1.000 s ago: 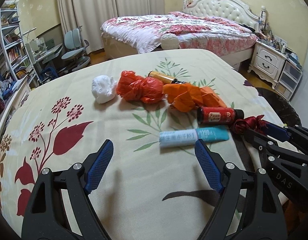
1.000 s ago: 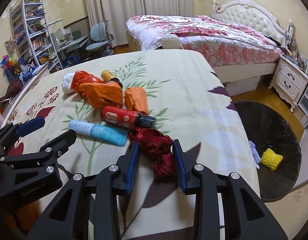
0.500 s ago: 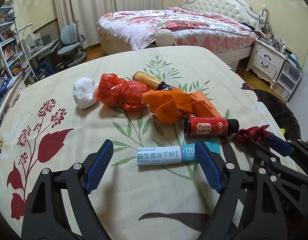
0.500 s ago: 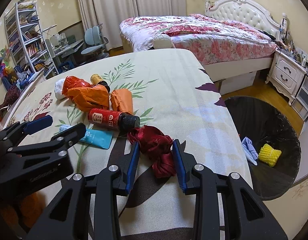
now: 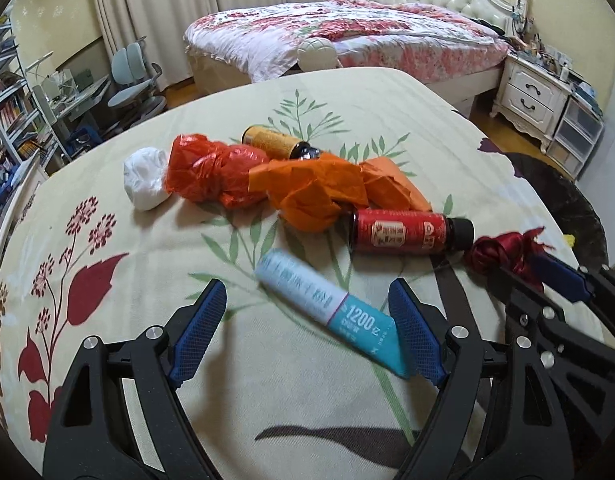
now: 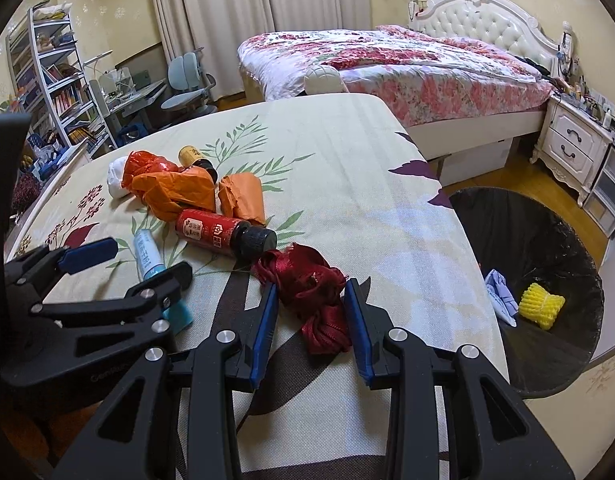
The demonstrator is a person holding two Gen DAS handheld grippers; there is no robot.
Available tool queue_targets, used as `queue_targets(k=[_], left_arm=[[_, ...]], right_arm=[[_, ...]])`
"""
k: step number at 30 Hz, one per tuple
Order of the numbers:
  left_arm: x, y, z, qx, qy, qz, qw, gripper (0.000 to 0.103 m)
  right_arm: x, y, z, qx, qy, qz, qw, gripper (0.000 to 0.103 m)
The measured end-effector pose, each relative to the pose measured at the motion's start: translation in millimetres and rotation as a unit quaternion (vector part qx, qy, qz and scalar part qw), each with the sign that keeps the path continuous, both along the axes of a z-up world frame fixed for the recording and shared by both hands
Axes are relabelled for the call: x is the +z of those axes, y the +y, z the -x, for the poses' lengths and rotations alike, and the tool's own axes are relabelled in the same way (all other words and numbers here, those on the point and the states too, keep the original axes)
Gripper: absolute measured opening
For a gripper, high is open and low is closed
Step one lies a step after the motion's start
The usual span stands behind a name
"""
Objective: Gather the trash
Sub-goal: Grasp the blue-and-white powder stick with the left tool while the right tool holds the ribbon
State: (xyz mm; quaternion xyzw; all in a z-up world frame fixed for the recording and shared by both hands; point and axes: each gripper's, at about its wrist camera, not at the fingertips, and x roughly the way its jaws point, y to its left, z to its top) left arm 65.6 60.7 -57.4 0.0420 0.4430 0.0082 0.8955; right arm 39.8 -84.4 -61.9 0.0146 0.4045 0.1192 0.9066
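Note:
Trash lies on a floral tablecloth [image 5: 107, 248]: a white and teal tube [image 5: 327, 308], a red bottle [image 5: 403, 232], orange paper [image 5: 319, 192], a red plastic bag [image 5: 211, 176], a white wad [image 5: 143, 180], a yellow bottle [image 5: 275, 142] and a dark red ribbon [image 6: 315, 292]. My left gripper [image 5: 307, 336] is open, its fingers either side of the tube, the right finger touching its teal end. My right gripper [image 6: 311, 316] is shut on the dark red ribbon at the table's right edge. A black bin [image 6: 539, 264] stands to the right, below the table.
The bin holds a yellow foam net [image 6: 541, 308] and a pale wrapper [image 6: 499, 292]. A bed [image 6: 387, 60] and a white nightstand [image 6: 575, 152] stand behind. Shelves [image 6: 55, 80] and desk chairs [image 6: 183, 80] are at the far left.
My left gripper has moved forward over the tube, which now lies slanted between its fingers. My right gripper stays shut on the ribbon and has barely moved.

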Motion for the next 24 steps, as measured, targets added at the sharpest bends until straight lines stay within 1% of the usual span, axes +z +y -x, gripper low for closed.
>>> queue_targets(k=[9, 14, 17, 19, 21, 23, 24], left_arm=[[0, 14, 20, 0.005, 0.001, 0.006, 1.0, 0.082], [-1, 23, 21, 0.016, 0.005, 0.021, 0.9996, 0.082], [-1, 20, 22, 0.009, -0.001, 0.022, 0.9997, 0.075], [-1, 19, 21, 0.001, -0.003, 0.027, 0.9996, 0.064], [0, 17, 18, -0.005, -0.004, 0.036, 0.9993, 0.056], [0, 15, 15, -0.009, -0.006, 0.038, 0.9992, 0.051], [0, 13, 15, -0.014, -0.009, 0.039, 0.9991, 0.047]], right_arm=[[0, 0, 0, 0.0, 0.0, 0.0, 1.0, 0.035], [0, 0, 1, 0.0, -0.001, 0.003, 1.0, 0.035], [0, 0, 1, 0.0, -0.001, 0.003, 1.0, 0.035], [0, 0, 1, 0.0, -0.001, 0.003, 1.0, 0.035], [0, 0, 1, 0.0, -0.001, 0.003, 1.0, 0.035], [0, 0, 1, 0.001, -0.001, 0.003, 1.0, 0.035], [0, 0, 2, 0.001, -0.001, 0.003, 1.0, 0.035]])
